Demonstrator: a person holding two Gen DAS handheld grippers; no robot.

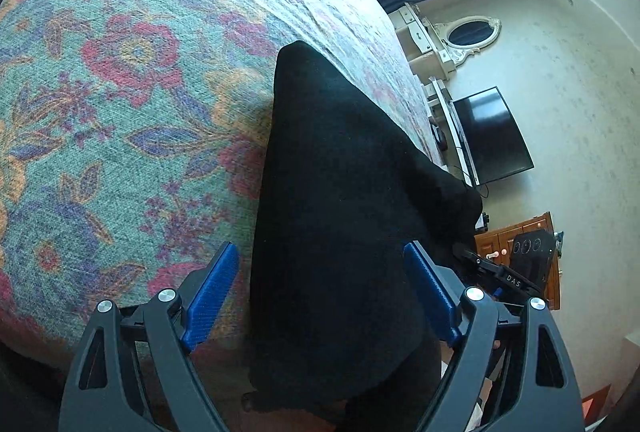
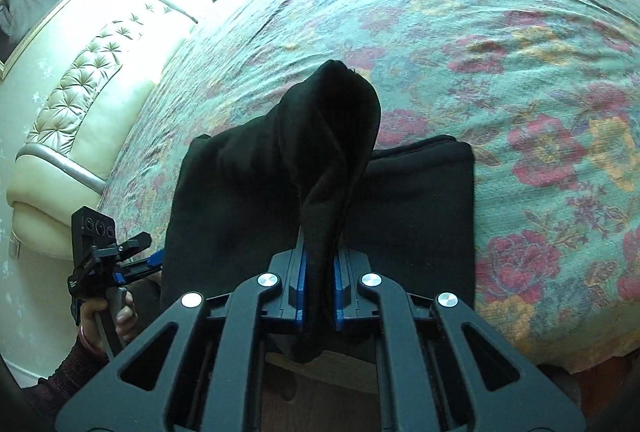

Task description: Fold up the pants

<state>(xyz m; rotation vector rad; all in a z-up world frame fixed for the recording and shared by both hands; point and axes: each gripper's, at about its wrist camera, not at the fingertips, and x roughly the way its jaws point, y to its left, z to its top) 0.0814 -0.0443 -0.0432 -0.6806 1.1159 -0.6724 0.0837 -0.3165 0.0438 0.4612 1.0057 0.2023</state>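
**Black pants half-folded at the bed's near edge**

A floral bedspread [image 2: 500, 43] is stretching out ahead of both tongs, filling most of each view. Black pants [image 2: 420, 207] are lying on it in a folded slab at the near edge, directly in front of the right gripper [image 2: 320, 268], with a lifted flap rising toward the camera (its tip is peaking above the slab). The right gripper is pinching that flap, its blue pads [image 2: 298, 284] pressing tight against the cloth from both sides. The left gripper [image 1: 324, 280] is sitting with its fingers spread wide apart, the dark fabric [image 1: 340, 191] lying between and beyond them; whether either pad is touching it cannot be told. Off to the left gripper's right, a dark television [image 1: 492, 135] is leaning by the wall, below an oval mirror [image 1: 470, 31].
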